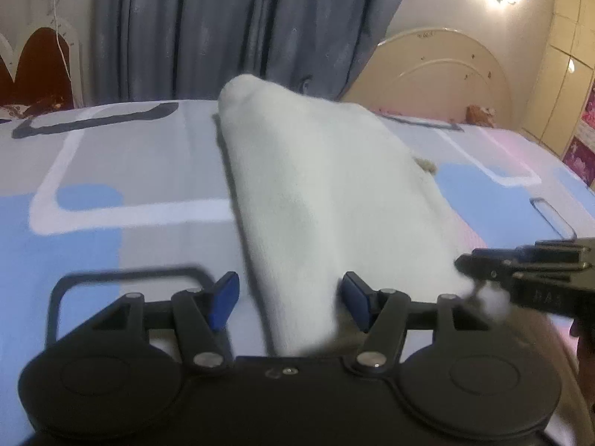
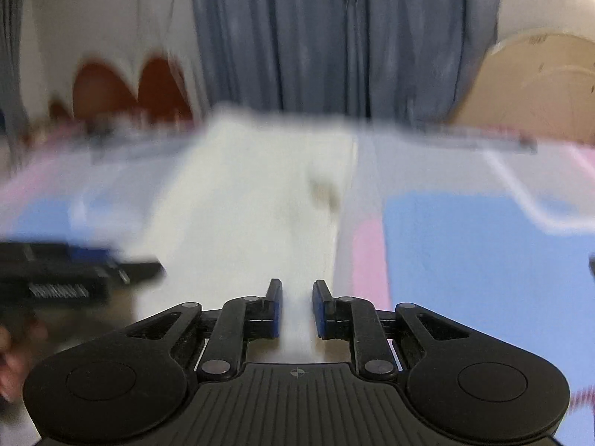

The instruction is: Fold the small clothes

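Note:
A white garment (image 1: 319,200) lies stretched across the bed, its far end raised in a hump. My left gripper (image 1: 290,299) is open, its blue pads on either side of the garment's near edge. My right gripper (image 2: 296,306) has its pads set narrowly apart around a strip of the white garment (image 2: 260,193); that view is blurred, so a grip cannot be confirmed. The right gripper also shows at the right edge of the left wrist view (image 1: 479,264), touching the garment's near right corner. The left gripper shows at the left of the right wrist view (image 2: 122,264).
The bedsheet (image 1: 111,171) is patterned in blue, grey, white and pink. A grey curtain (image 1: 223,26) hangs behind the bed. A cream headboard (image 1: 438,70) stands at the back right, and a red and white one (image 1: 37,59) at the back left.

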Tool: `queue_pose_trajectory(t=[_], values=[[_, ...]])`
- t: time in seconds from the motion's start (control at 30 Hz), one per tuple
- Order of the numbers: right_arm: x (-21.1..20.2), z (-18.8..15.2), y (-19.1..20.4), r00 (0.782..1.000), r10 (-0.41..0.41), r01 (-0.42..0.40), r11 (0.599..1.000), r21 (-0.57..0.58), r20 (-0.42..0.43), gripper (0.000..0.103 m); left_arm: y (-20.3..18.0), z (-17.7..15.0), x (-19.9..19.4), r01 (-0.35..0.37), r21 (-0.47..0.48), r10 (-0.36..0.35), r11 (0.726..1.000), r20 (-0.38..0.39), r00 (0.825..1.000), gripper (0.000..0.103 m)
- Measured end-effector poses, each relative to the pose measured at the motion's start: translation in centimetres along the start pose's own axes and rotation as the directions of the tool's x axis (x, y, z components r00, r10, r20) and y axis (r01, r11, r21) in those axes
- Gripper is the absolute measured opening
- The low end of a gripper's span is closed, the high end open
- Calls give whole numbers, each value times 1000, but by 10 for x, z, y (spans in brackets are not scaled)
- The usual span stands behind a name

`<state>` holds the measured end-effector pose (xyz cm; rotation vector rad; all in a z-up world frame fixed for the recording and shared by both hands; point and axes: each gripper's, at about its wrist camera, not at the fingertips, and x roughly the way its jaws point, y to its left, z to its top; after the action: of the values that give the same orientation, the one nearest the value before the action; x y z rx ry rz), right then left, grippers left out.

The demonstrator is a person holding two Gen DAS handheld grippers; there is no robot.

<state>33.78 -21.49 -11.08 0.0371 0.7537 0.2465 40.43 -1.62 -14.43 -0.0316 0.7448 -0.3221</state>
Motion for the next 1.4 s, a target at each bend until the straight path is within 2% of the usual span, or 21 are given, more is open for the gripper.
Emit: queue_pose_trajectory(t=[0.07,0.13,0.2,0.23,0.3,0.57,0.63,0.7,0.73,0.77,0.8,0.87,0.93,0.97,1.0,1.03,1.07,1.17,1.23,1.33,1.4], values=[[-7,0,-1,1000,-2,3,1000,27,-18,18,2,3,-12,-9,-27,8,1000,-16,1000,60],[-23,3,3,1000,-1,0,999,35,24,18,2,5,-22,-23,-23,23,999,15,1000,61],[-36,5,10,997,17,-19,1000,22,81,18,2,2,-17,-49,-11,48,999,-18,999,62],[-32,2,11,997,18,-20,1000,23,77,18,3,-1,-13,-52,-17,51,999,-37,998,65],[-5,-4,13,999,-15,16,1000,25,-46,18,5,-1,-13,-50,-30,49,998,-41,998,66],[-27,8,23,997,-17,13,999,50,77,18,-1,14,-28,-45,-33,46,998,5,999,66],[-24,13,22,995,-10,5,998,55,96,18,2,24,-31,-48,-43,50,998,57,997,65],[-20,25,21,991,-21,15,999,51,134,18,6,40,-31,-19,-59,25,998,102,994,57],[-16,35,19,988,-20,12,998,57,151,18,8,52,-26,27,-61,-20,998,106,994,46],[-10,45,17,986,-22,12,998,62,166,18,11,67,-19,95,-85,-85,992,109,990,43],[-4,55,14,982,-29,17,998,65,186,18,13,76,-14,134,-115,-120,984,122,985,44],[12,75,10,978,-36,18,996,87,208,18,14,95,4,147,-147,-127,978,140,982,46],[28,86,5,978,-25,3,994,108,209,18,16,101,34,180,-180,-168,967,78,983,47],[38,87,6,980,-17,-3,995,98,196,18,18,96,56,178,-195,-179,965,10,984,44],[53,86,7,990,-27,16,997,81,137,18,18,88,68,194,-177,-195,965,12,981,46],[76,81,6,999,-34,32,997,72,28,18,18,86,68,201,-175,-200,964,24,979,45],[77,76,8,996,-47,44,998,38,77,18,15,89,63,185,-174,-185,967,17,983,45],[62,83,12,995,-46,46,999,4,84,18,11,89,40,153,-146,-142,977,82,986,48],[46,82,7,989,-14,8,999,45,148,18,10,83,47,113,-120,-110,986,30,993,47],[68,74,11,998,-26,25,1000,15,58,18,6,77,47,84,-78,-81,993,36,996,47],[65,75,18,997,-44,45,999,-19,64,18,2,77,40,52,-55,-49,997,43,998,47]])
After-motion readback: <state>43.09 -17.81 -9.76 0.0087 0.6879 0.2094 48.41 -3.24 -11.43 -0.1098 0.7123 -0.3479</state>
